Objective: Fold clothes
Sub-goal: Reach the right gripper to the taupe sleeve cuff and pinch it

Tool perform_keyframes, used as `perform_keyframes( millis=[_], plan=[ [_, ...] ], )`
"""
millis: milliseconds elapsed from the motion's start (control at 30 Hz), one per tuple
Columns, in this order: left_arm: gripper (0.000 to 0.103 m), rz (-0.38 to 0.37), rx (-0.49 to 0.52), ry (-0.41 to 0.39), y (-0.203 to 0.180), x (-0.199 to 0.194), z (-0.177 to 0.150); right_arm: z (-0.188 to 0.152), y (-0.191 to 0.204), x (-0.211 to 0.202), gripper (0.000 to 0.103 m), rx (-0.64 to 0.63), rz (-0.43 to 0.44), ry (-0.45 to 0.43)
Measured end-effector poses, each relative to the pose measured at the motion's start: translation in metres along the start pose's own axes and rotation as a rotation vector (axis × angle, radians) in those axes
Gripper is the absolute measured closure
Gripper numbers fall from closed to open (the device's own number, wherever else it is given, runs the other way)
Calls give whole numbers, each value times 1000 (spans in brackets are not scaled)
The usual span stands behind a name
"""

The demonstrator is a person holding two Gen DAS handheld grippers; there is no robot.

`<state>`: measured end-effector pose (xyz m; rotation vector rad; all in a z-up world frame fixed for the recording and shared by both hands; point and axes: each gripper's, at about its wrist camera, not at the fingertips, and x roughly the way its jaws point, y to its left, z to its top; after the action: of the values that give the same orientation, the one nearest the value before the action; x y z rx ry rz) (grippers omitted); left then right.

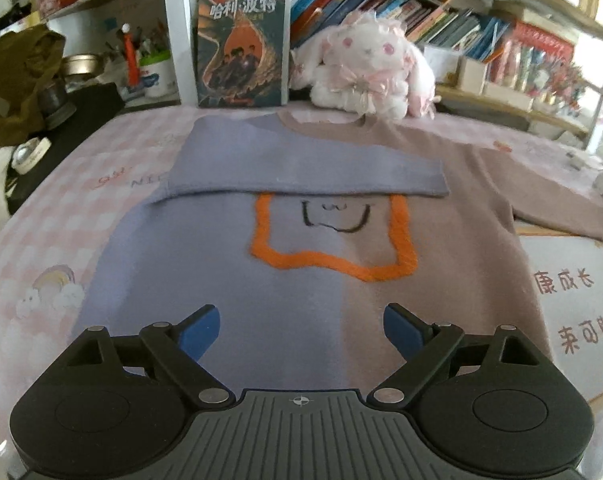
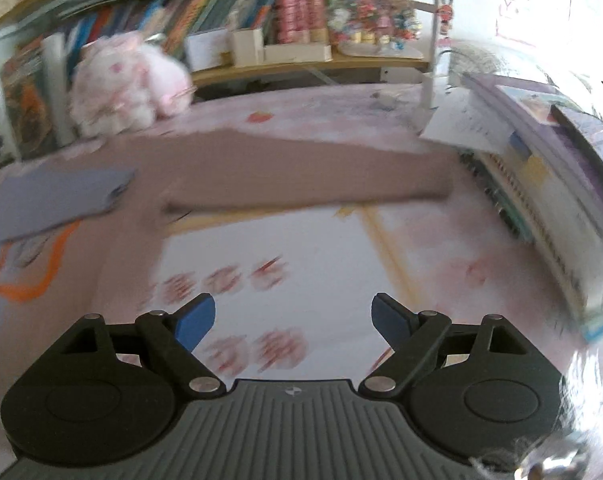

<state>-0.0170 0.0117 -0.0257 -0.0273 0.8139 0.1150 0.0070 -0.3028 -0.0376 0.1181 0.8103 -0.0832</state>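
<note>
I had the sweater [image 1: 301,240] flat mid-frame, lilac sleeve [image 1: 301,160] folded across, brown sleeve [image 2: 301,172] stretched toward books [image 2: 541,184] at right. Left gripper [image 1: 301,330] and right gripper [image 2: 293,322] hovered angled down, jaws wide, empty.

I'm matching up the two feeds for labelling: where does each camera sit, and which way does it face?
Left wrist: on the left gripper, looking down over the sweater toward the bookshelf; only its open blue fingers show.
Right wrist: on the right gripper, facing the pink sleeve and mat; open fingers only.
Shared: sweater, plush rabbit, bookshelf.
</note>
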Motion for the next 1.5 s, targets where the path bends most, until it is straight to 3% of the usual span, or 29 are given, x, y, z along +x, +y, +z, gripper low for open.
perform_keyframes(
  millis=[300,500,733,833,967,1000,1133,1267,1333,1400,1500],
  plan=[
    [11,109,-54,50,-45,-9,-13,59,-81,68,21,65,-7,13],
    [11,148,-44,56,-61,-11,-8,73,-94,95,34,89,-50,34],
    [11,161,6,56,-75,-13,-2,75,-92,108,34,79,-66,32],
    [11,169,9,55,-76,-15,-1,79,-93,110,48,105,-17,15],
    [11,179,4,60,-76,-16,-3,83,-99,111,83,199,70,3],
    [11,180,3,61,-76,-16,-3,83,-101,111,87,228,84,-2],
    [11,182,5,65,-78,-17,-4,83,-103,112,87,282,111,-11],
    [11,181,13,66,-80,-19,-6,84,-106,116,72,329,121,-13],
    [11,179,15,66,-80,-20,-7,87,-107,117,70,345,135,-11],
    [11,177,17,66,-80,-20,-7,90,-108,118,88,357,147,-10],
    [11,173,11,67,-80,-20,-8,95,-106,112,94,332,174,-32]
  ],
)
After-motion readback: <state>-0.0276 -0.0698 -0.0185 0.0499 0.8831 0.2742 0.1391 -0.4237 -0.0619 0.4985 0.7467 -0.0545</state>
